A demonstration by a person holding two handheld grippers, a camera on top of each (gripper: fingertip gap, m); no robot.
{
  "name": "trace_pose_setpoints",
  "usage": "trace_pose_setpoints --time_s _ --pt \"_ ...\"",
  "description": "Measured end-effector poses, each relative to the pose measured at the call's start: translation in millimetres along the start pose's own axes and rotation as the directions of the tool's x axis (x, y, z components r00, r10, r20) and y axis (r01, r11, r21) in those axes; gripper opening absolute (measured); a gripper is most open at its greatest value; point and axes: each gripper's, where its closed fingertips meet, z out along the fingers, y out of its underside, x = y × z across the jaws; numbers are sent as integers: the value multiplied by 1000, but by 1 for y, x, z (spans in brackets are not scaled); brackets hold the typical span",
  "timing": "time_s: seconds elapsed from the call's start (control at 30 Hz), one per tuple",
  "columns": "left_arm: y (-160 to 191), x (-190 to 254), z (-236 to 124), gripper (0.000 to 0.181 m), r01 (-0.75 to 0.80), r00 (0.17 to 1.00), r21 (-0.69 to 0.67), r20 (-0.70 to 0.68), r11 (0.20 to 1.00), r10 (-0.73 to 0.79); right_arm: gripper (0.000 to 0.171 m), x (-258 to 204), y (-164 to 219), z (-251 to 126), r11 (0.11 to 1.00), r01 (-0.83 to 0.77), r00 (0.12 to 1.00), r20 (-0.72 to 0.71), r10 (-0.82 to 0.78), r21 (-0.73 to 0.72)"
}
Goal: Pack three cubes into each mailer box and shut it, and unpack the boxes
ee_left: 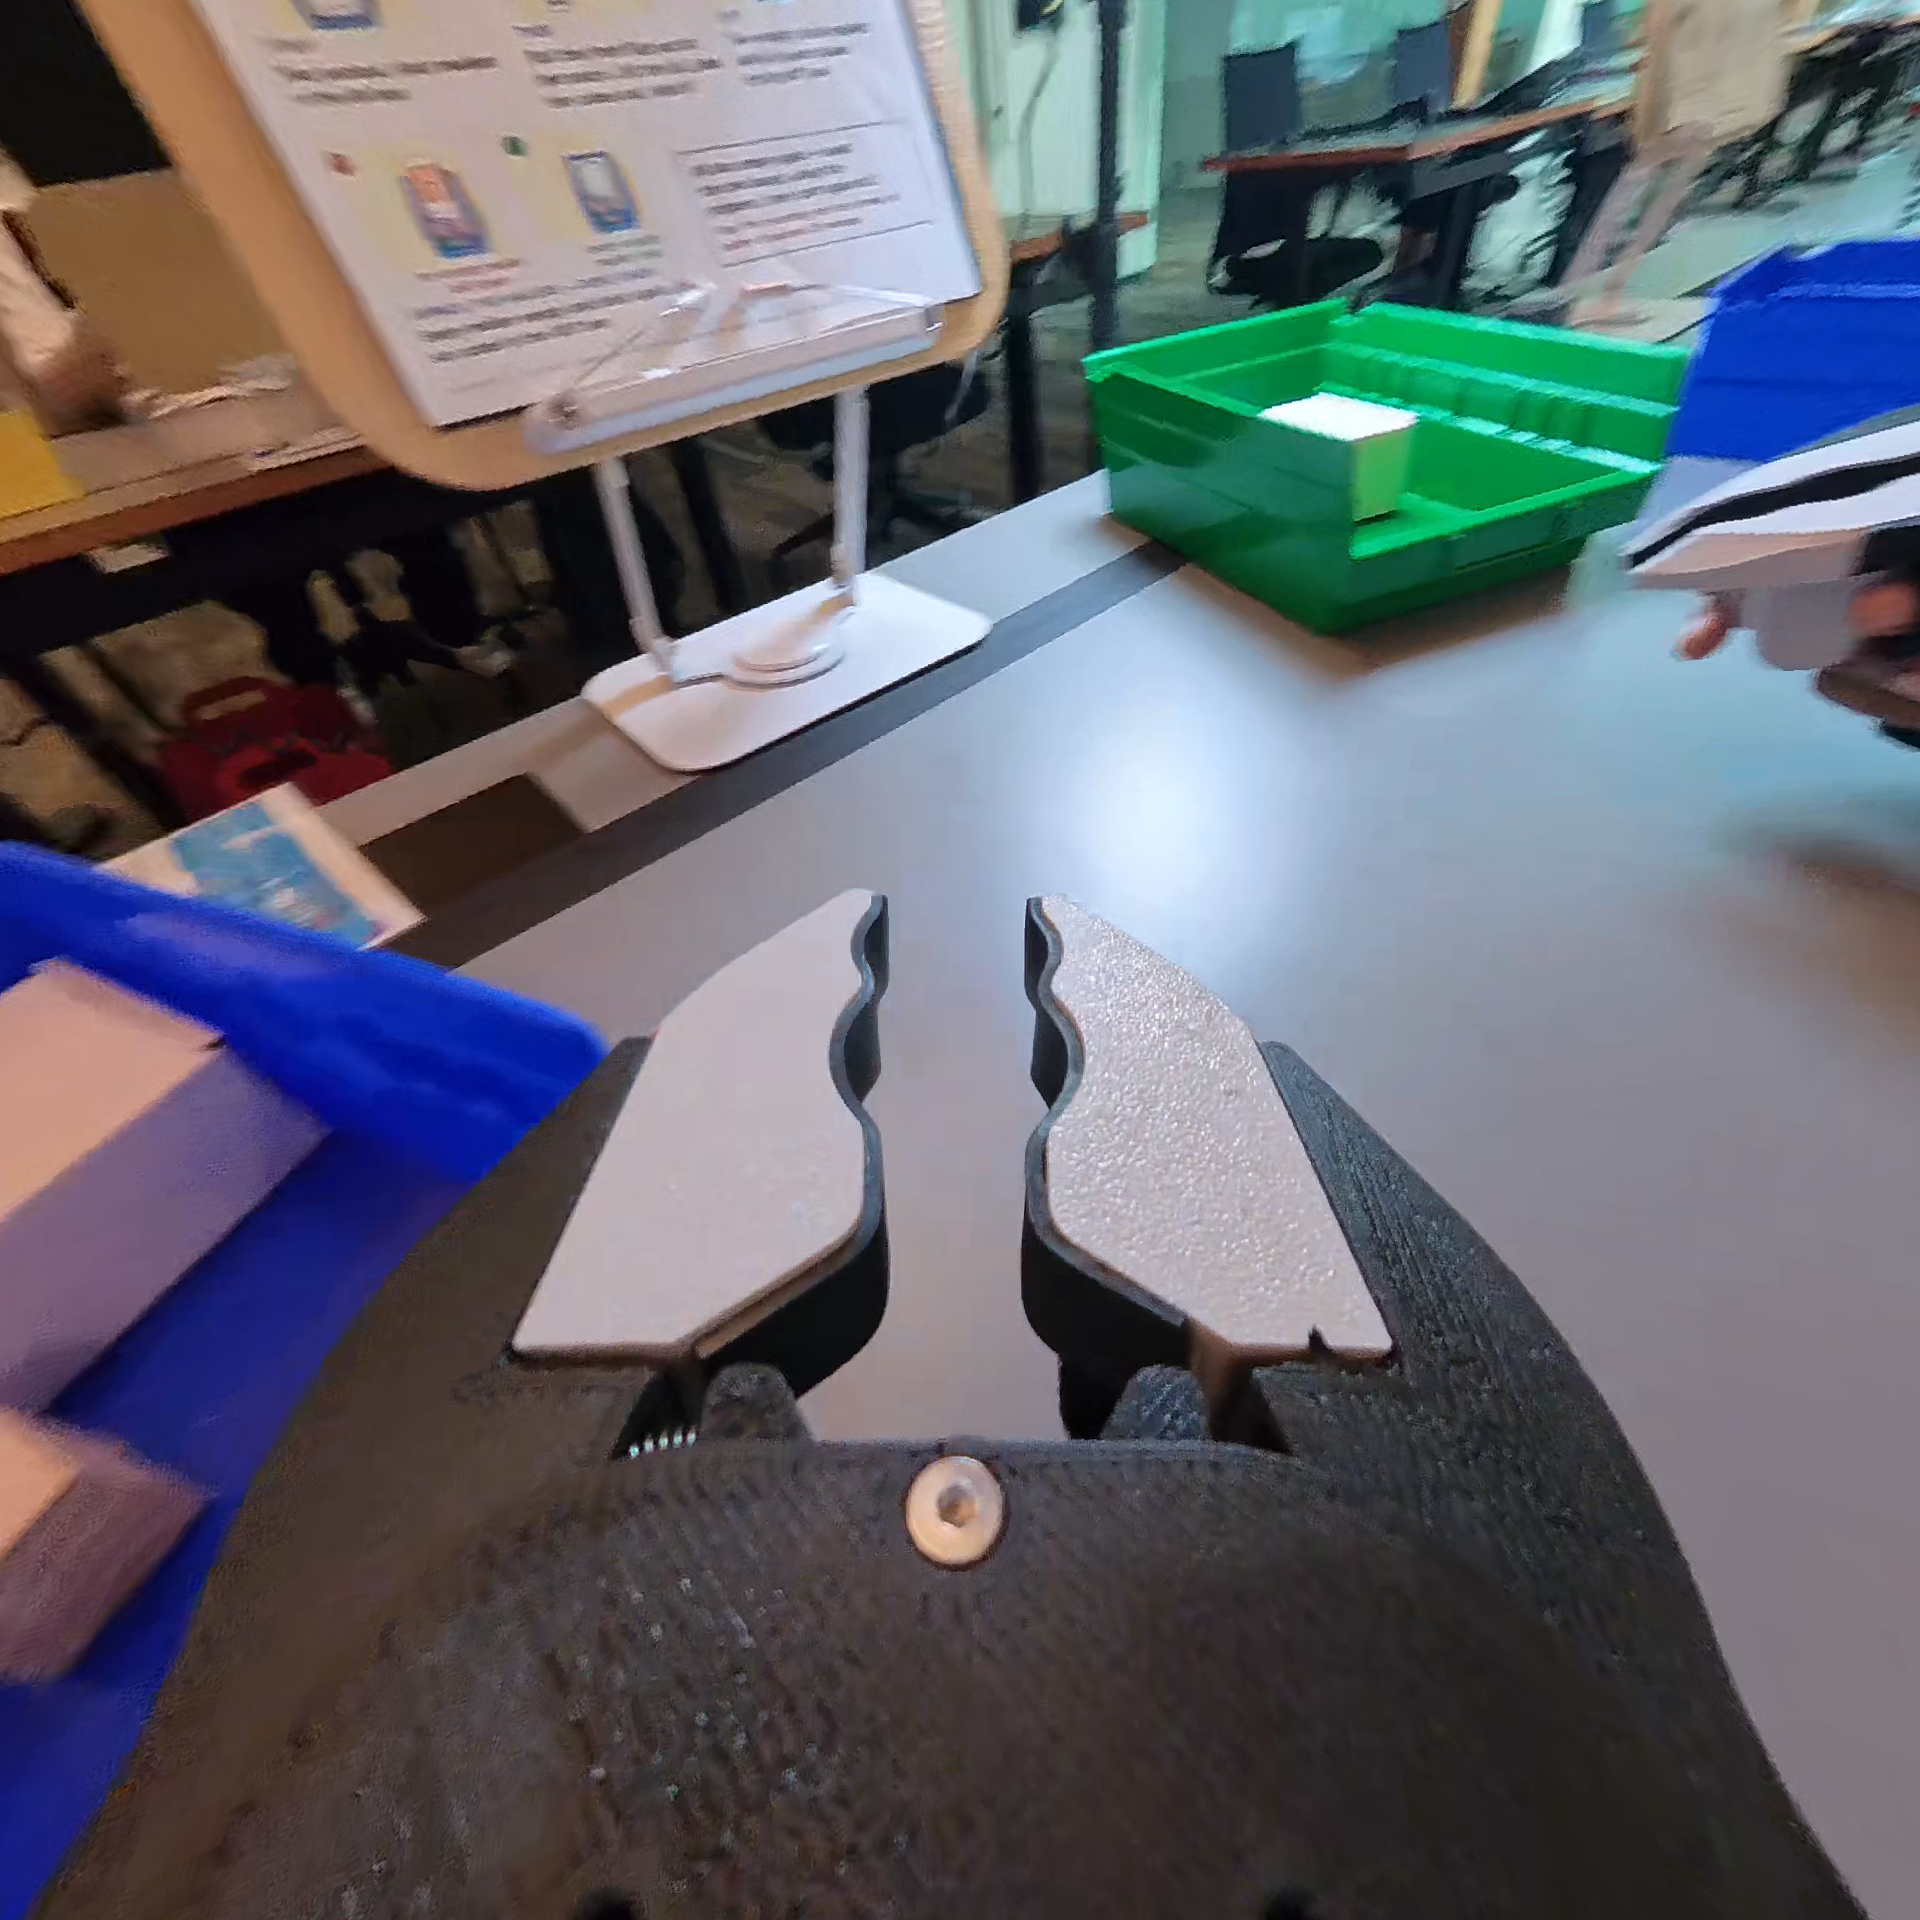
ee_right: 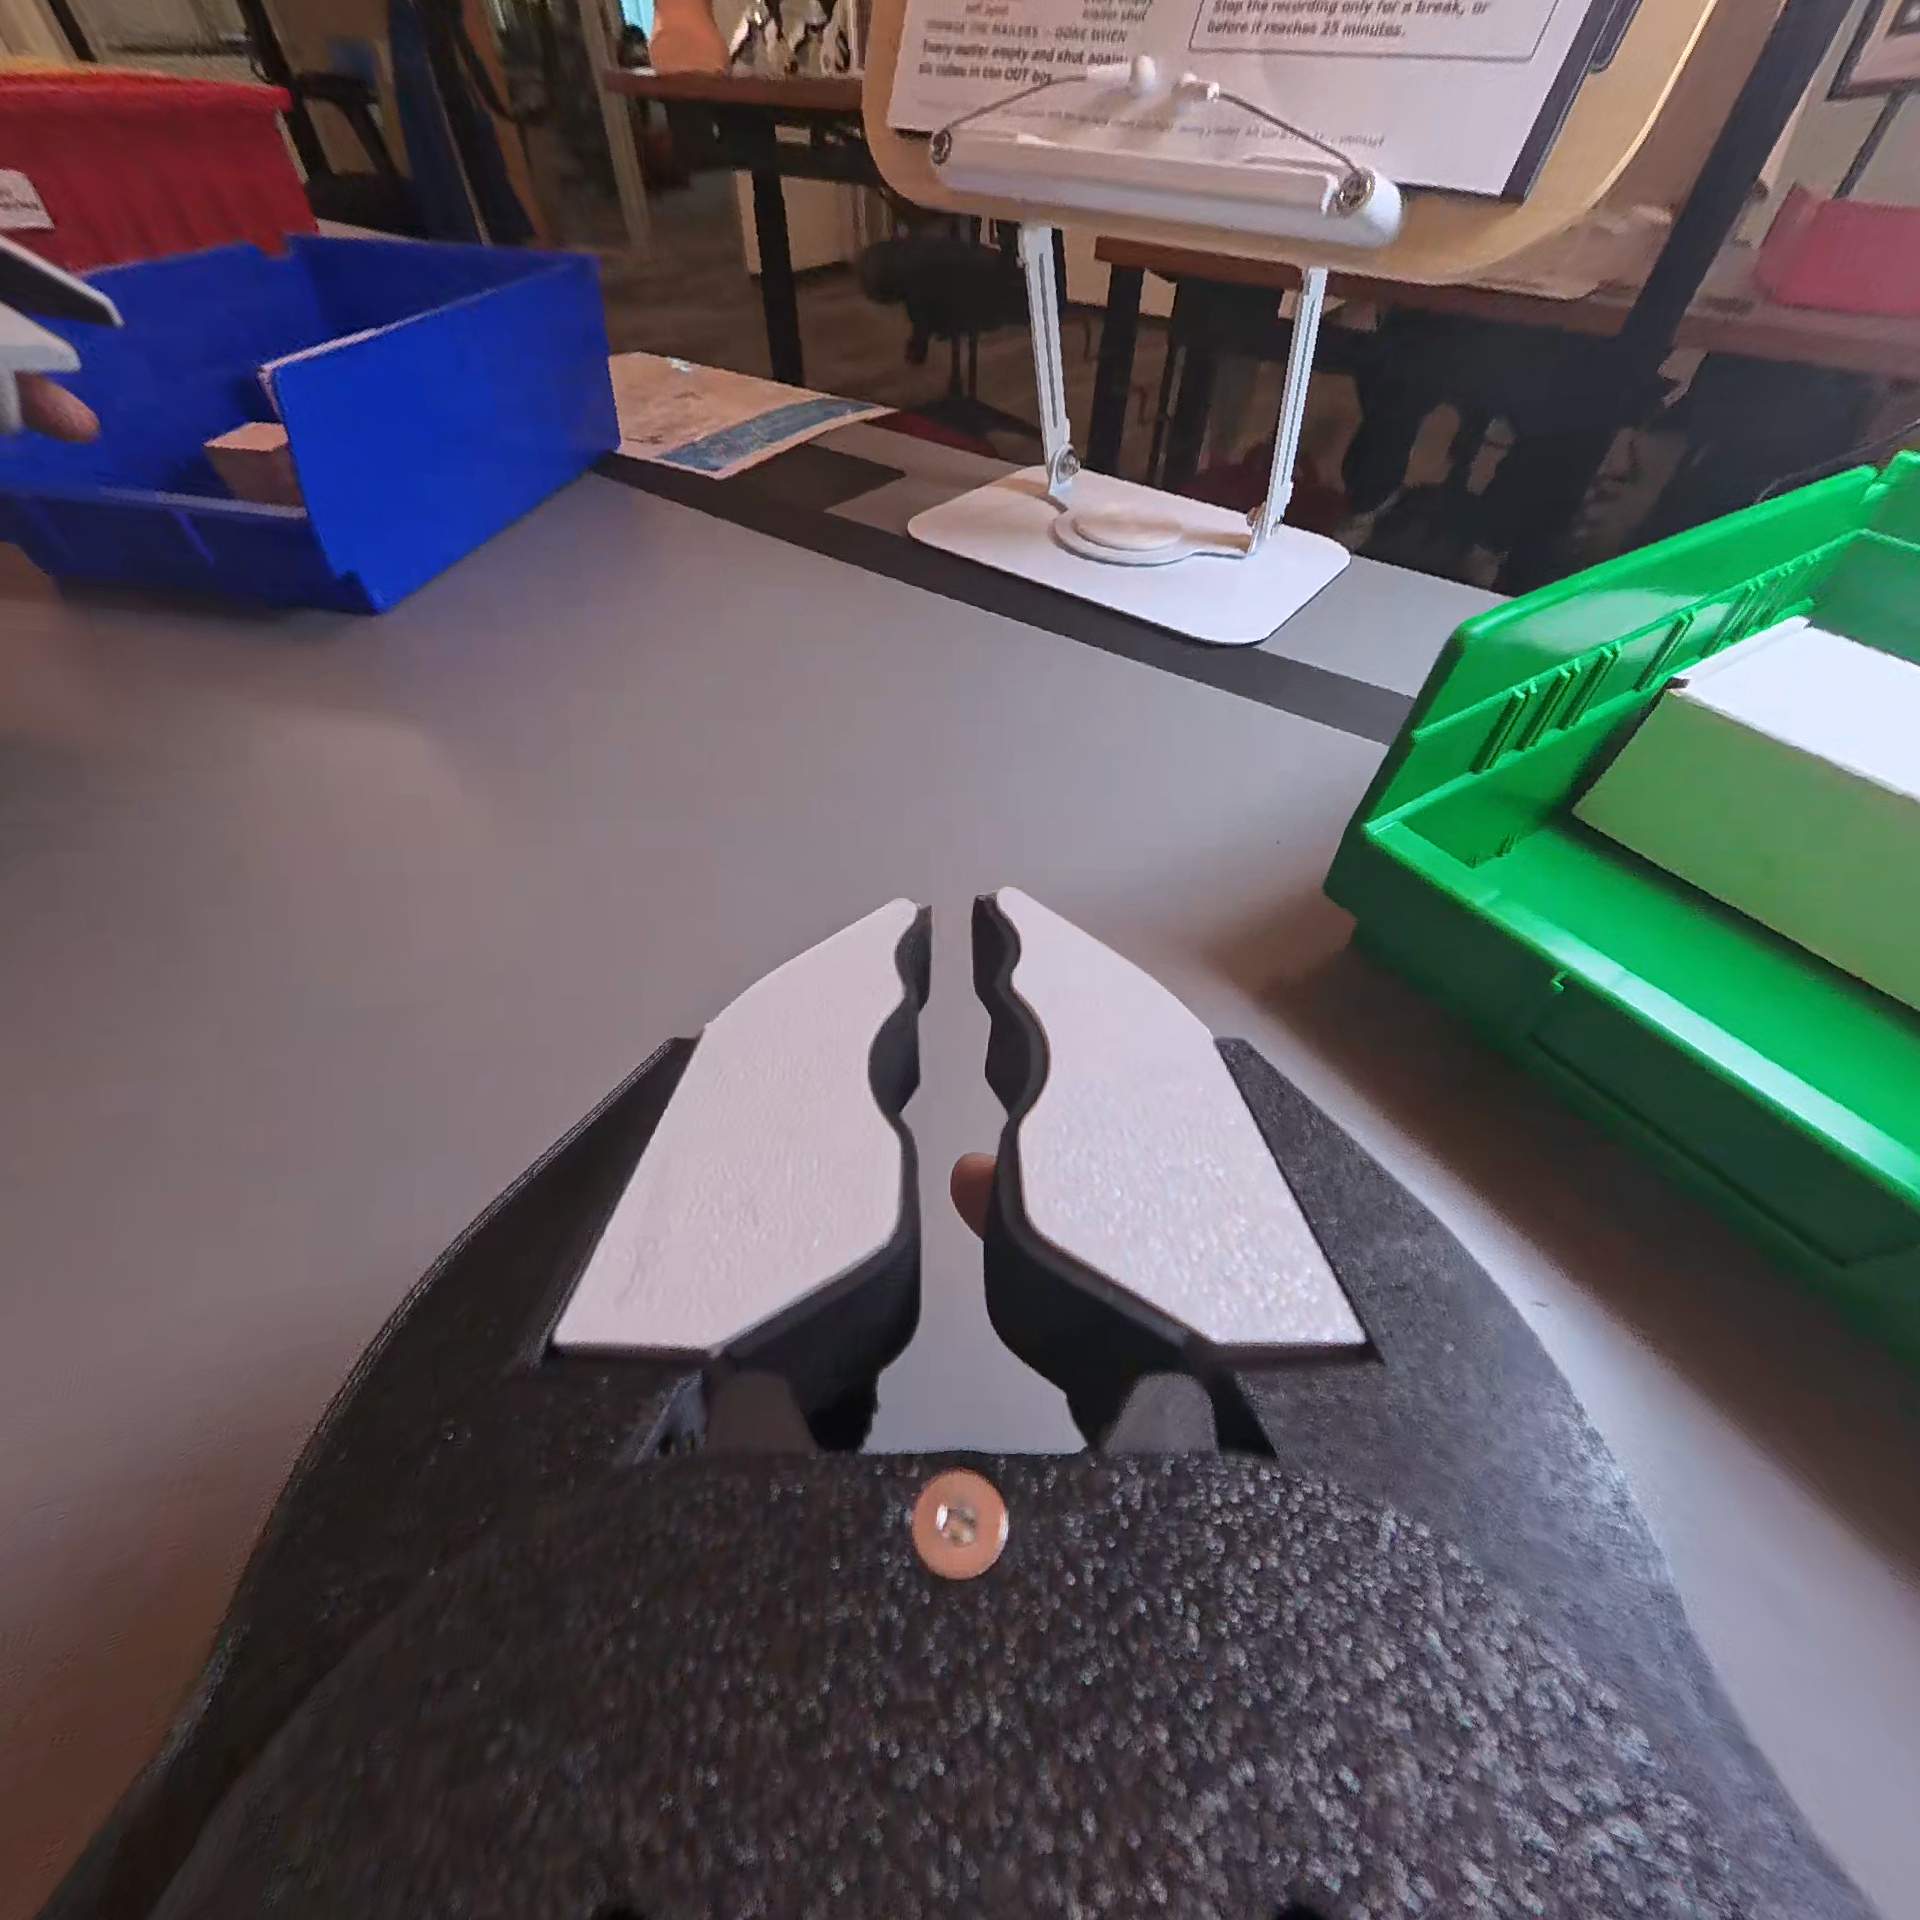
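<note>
Left wrist view: left claw (ee_left: 956,925) parted, empty.

Green bin (ee_right: 1621,966), blue bin (ee_right: 447,416), grey table (ee_right: 623,831)

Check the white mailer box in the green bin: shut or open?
Shut. The white mailer box lies in the green bin with its top flat and no flap raised in either view. Contents cannot be told.

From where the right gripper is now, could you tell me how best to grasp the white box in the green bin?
Grip the white box across its narrow width, coming from above: the green bin walls block its sides, and only its top is exposed.
</note>
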Motion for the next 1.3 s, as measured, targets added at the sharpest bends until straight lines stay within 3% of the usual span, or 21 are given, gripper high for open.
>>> trace_pose_setpoints --time_s 0.17,0.27,0.47,0.6,0.7,0.77,0.93,1.3 --pt "-2 -101 -41 24 6 961 -125 274 992 28 0 -14 7 1 1000 -21 997 70 20 11" --pt "-2 -159 -54 27 -59 920 -292 356 955 165 0 -21 3 1 999 19 996 86 -22 36" --pt "38 -241 -41 50 -26 910 -702 278 711 309 0 -22 3 -2 998 52 995 88 -55 35" --pt "79 -250 -13 62 -73 931 -825 146 561 335 0 -16 1 -6 998 47 995 80 -51 47" --pt "99 -248 8 64 -164 903 -864 62 476 425 0 -11 1 -7 998 46 996 72 -49 49" --pt "106 -246 25 65 -195 885 -858 55 475 463 0 -11 2 -7 998 40 996 73 -44 47" --pt "118 -260 48 77 -320 746 -853 42 413 665 0 -15 4 -6 997 62 994 83 -65 38" --pt "119 -262 50 55 -453 693 -792 -23 410 721 0 -15 5 -6 997 76 993 91 -78 34"
